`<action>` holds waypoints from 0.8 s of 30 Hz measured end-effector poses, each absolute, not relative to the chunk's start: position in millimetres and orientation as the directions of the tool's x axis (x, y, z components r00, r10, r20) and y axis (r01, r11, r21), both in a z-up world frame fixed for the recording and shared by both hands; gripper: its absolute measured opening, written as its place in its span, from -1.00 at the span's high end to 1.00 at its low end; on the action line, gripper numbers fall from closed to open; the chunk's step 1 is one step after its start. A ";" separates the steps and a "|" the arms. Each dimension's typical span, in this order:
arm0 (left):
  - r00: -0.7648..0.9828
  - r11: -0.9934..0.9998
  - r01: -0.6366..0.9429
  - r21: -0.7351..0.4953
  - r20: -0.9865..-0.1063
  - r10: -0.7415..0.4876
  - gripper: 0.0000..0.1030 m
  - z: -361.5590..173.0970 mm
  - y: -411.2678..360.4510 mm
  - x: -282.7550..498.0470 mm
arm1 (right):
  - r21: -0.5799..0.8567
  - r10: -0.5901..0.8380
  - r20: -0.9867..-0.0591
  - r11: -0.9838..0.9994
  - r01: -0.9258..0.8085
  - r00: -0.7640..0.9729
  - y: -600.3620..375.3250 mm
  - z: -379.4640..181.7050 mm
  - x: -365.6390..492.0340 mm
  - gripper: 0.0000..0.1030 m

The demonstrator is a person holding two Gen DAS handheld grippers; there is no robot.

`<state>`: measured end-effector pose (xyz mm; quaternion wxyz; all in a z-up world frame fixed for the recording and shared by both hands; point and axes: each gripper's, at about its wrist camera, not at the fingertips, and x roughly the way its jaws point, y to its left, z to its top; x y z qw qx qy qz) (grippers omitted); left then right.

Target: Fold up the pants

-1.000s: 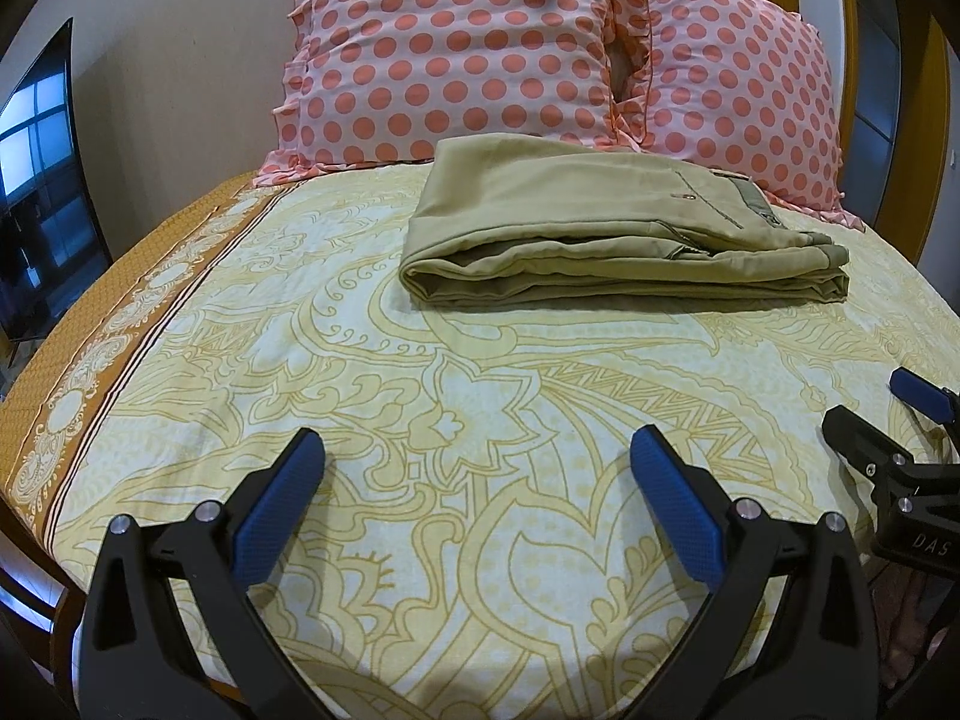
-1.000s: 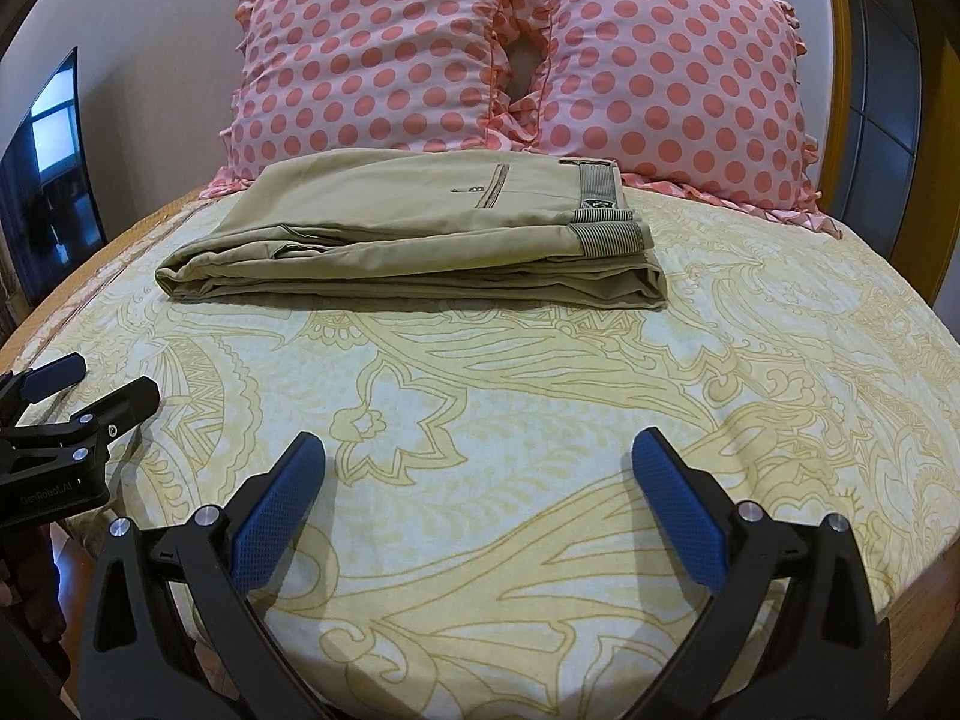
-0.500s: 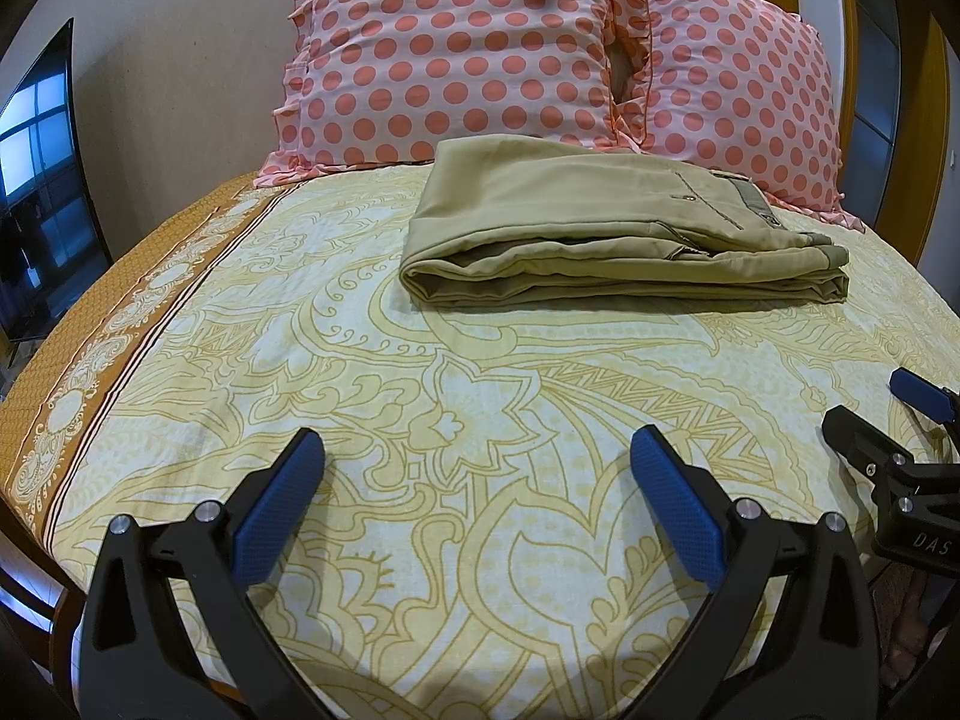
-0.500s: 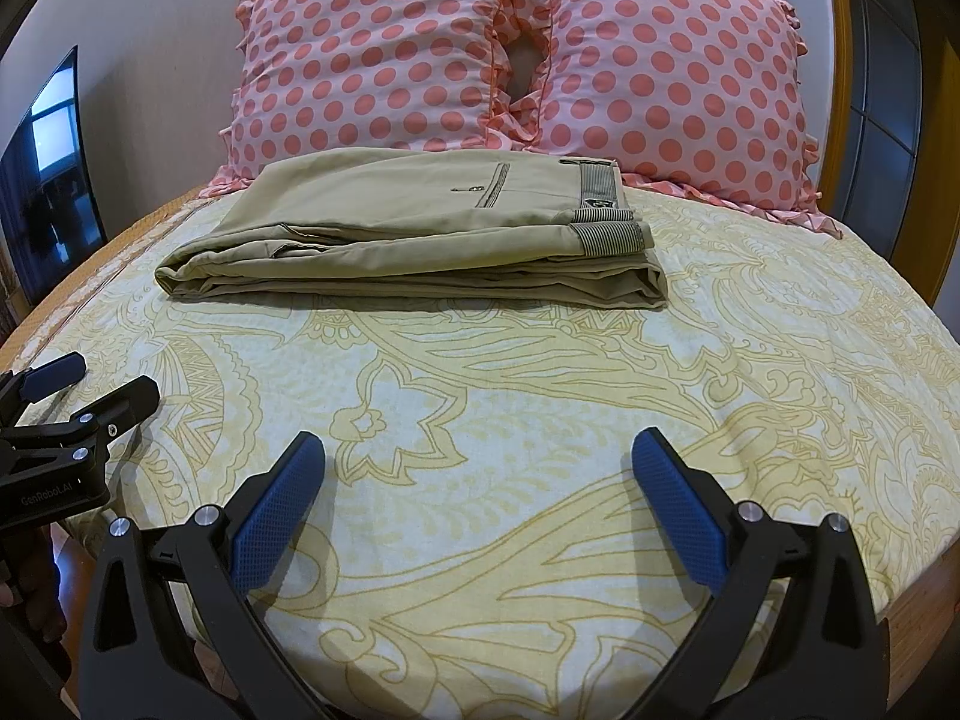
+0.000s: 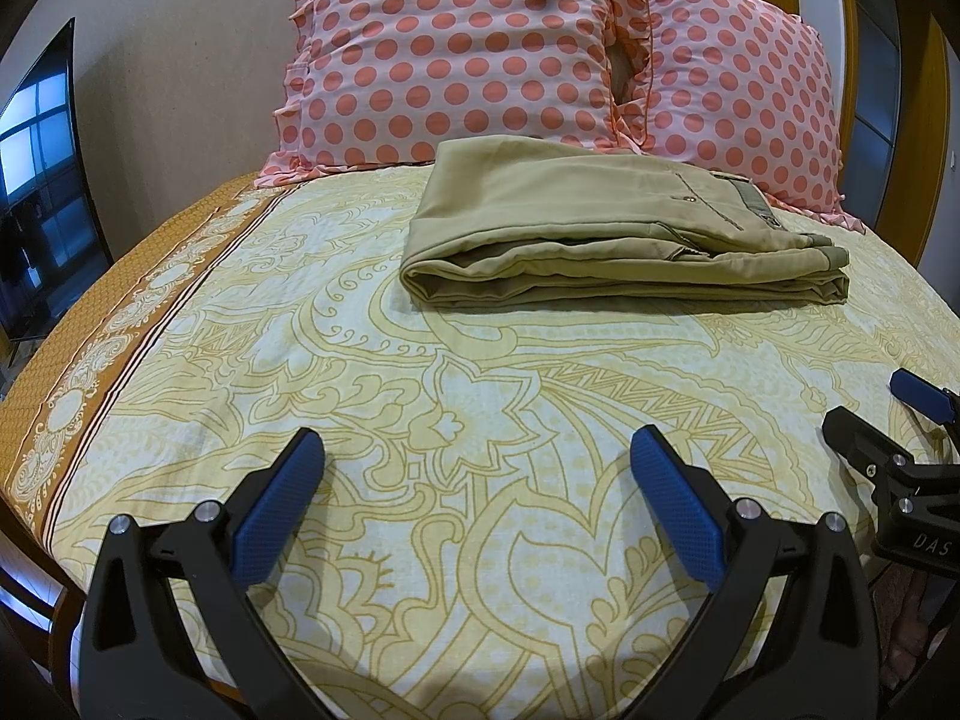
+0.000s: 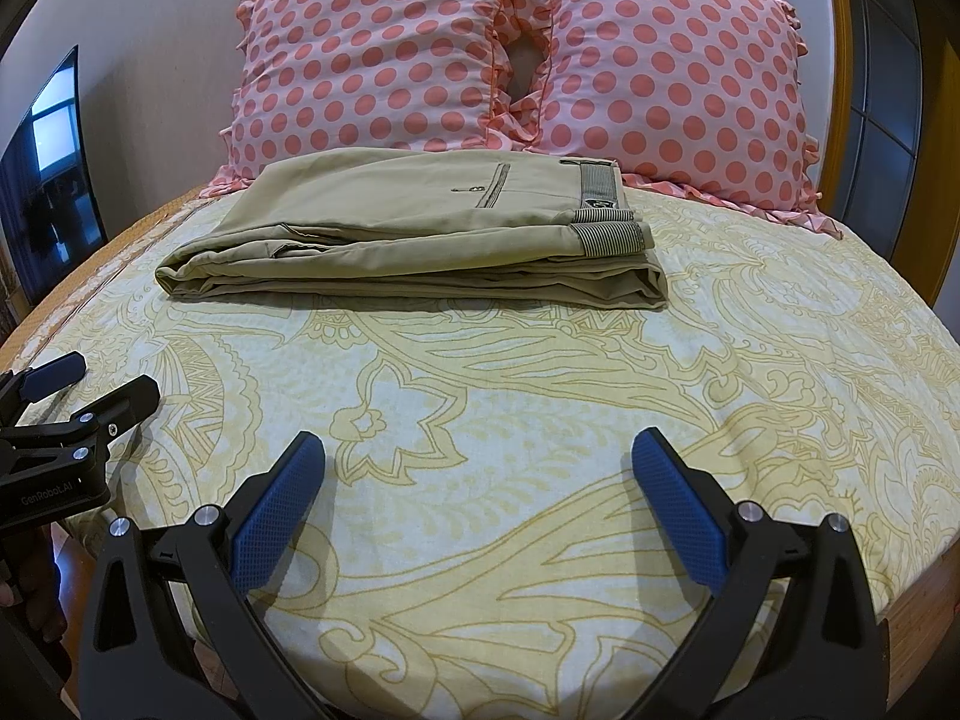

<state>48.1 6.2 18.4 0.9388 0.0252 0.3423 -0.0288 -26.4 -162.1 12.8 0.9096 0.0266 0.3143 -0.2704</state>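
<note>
Khaki pants [image 5: 606, 234] lie folded into a flat rectangular stack on the bed, in front of the pillows; they also show in the right wrist view [image 6: 420, 240], waistband to the right. My left gripper [image 5: 477, 468] is open and empty, held over the near part of the bed, well short of the pants. My right gripper [image 6: 477, 468] is open and empty at a similar distance. Each gripper shows at the edge of the other's view: the right one [image 5: 882, 420] and the left one [image 6: 90, 387].
The bed has a yellow patterned sheet [image 5: 420, 396] with an orange border on the left [image 5: 108, 324]. Two pink polka-dot pillows [image 6: 384, 60] [image 6: 672, 72] lean on the wall behind the pants. A dark TV screen [image 5: 36, 180] stands left; a wooden frame [image 6: 840, 60] right.
</note>
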 end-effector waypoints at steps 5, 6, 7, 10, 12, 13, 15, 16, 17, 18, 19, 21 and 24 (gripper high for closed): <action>0.764 0.997 0.072 0.027 -0.644 -0.038 -0.97 18.8 6.7 48.4 | -0.122 -0.475 -0.586 0.852 0.509 0.656 -162.0 11.9 -26.2 -0.97; 0.764 0.997 0.072 0.027 -0.644 -0.038 -0.97 18.7 6.6 48.5 | -0.122 -0.475 -0.586 0.852 0.509 0.656 -161.7 11.6 -26.2 -0.97; 0.765 0.997 0.072 0.027 -0.643 -0.038 -0.97 18.6 6.6 48.3 | -0.122 -0.475 -0.586 0.852 0.509 0.656 -161.8 11.5 -26.2 -0.97; 0.765 0.997 0.072 0.027 -0.643 -0.038 -0.97 18.6 6.7 48.6 | -0.122 -0.475 -0.586 0.852 0.509 0.656 -161.7 11.5 -26.2 -0.97; 0.765 0.997 0.072 0.027 -0.644 -0.038 -0.97 18.4 6.7 48.4 | -0.122 -0.475 -0.586 0.852 0.509 0.657 -162.1 11.6 -26.2 -0.97; 0.764 0.997 0.073 0.028 -0.644 -0.038 -0.97 18.4 6.6 48.4 | -0.122 -0.475 -0.586 0.852 0.508 0.656 -161.9 11.5 -26.2 -0.97; 0.761 0.997 0.072 0.028 -0.648 -0.037 -0.97 18.5 6.6 49.0 | -0.122 -0.475 -0.587 0.853 0.508 0.656 -162.2 11.6 -26.2 -0.97; 0.759 0.997 0.073 0.028 -0.650 -0.037 -0.97 19.7 7.4 49.5 | -0.122 -0.475 -0.586 0.852 0.508 0.656 -161.8 11.4 -26.2 -0.97; 0.757 0.997 0.072 0.028 -0.653 -0.036 -0.97 20.7 7.6 50.1 | -0.122 -0.475 -0.586 0.852 0.508 0.656 -161.9 11.4 -26.2 -0.97; 0.756 0.997 0.072 0.028 -0.654 -0.036 -0.97 21.6 7.9 50.7 | -0.122 -0.475 -0.586 0.852 0.509 0.656 -161.6 11.4 -26.2 -0.97; 0.755 0.997 0.072 0.028 -0.655 -0.036 -0.97 21.9 8.1 51.5 | -0.122 -0.475 -0.586 0.852 0.508 0.656 -161.8 11.5 -26.3 -0.97; 0.754 0.997 0.071 0.026 -0.656 -0.037 -0.97 22.6 8.3 52.0 | -0.122 -0.475 -0.586 0.852 0.508 0.657 -162.1 11.4 -26.3 -0.97; 0.755 0.997 0.073 0.025 -0.655 -0.039 -0.97 23.3 8.7 53.0 | -0.122 -0.475 -0.586 0.853 0.508 0.657 -162.1 11.4 -26.3 -0.97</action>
